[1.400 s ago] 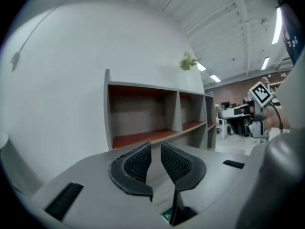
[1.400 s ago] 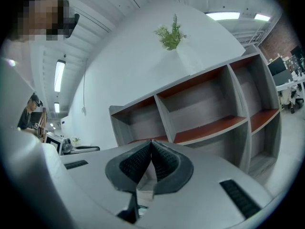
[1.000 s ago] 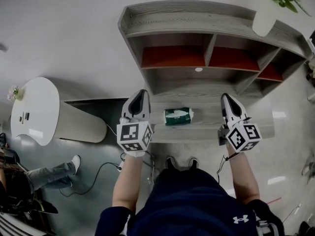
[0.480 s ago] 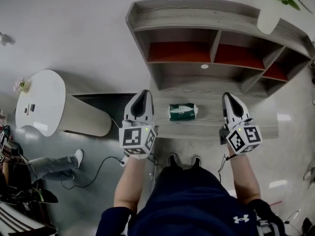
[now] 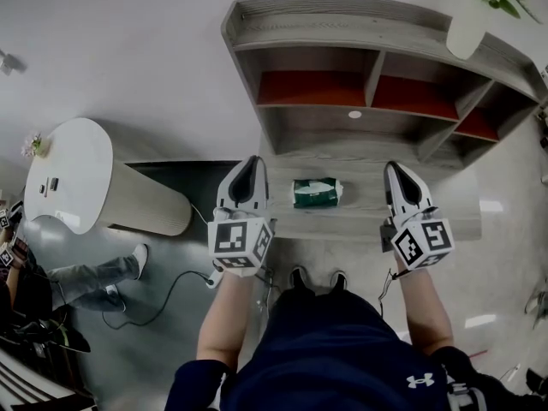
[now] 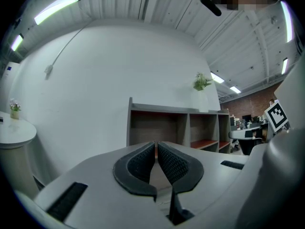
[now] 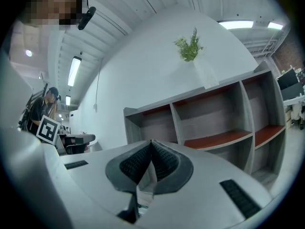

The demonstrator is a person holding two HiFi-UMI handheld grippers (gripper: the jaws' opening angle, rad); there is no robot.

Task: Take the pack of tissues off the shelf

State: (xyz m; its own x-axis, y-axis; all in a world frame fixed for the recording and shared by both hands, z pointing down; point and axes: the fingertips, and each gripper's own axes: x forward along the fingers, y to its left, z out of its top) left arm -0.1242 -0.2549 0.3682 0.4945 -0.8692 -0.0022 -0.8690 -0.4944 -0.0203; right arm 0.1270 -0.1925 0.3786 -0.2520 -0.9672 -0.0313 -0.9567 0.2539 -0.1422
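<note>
A green and white pack of tissues (image 5: 316, 192) lies on the lowest board of a grey wooden shelf unit (image 5: 360, 148), seen in the head view. My left gripper (image 5: 249, 165) hangs to the left of the pack, at the shelf's left end, jaws shut and empty. My right gripper (image 5: 396, 171) is held to the right of the pack, also shut with nothing in it. The pack does not show in either gripper view. In the left gripper view the shut pads (image 6: 144, 163) point at the shelf (image 6: 176, 128); the right gripper view shows its pads (image 7: 164, 161) closed before the shelf (image 7: 209, 118).
A white vase with a green plant (image 5: 479, 11) stands on the shelf's top right. A round white table (image 5: 64, 182) is at the left. A seated person's legs (image 5: 90, 276) and a floor cable (image 5: 175, 294) are at lower left. The shelf backs onto a white wall.
The view has shifted slightly, so the shelf sits a little higher and further right in the picture. Both grippers stay shut at either side of the pack.
</note>
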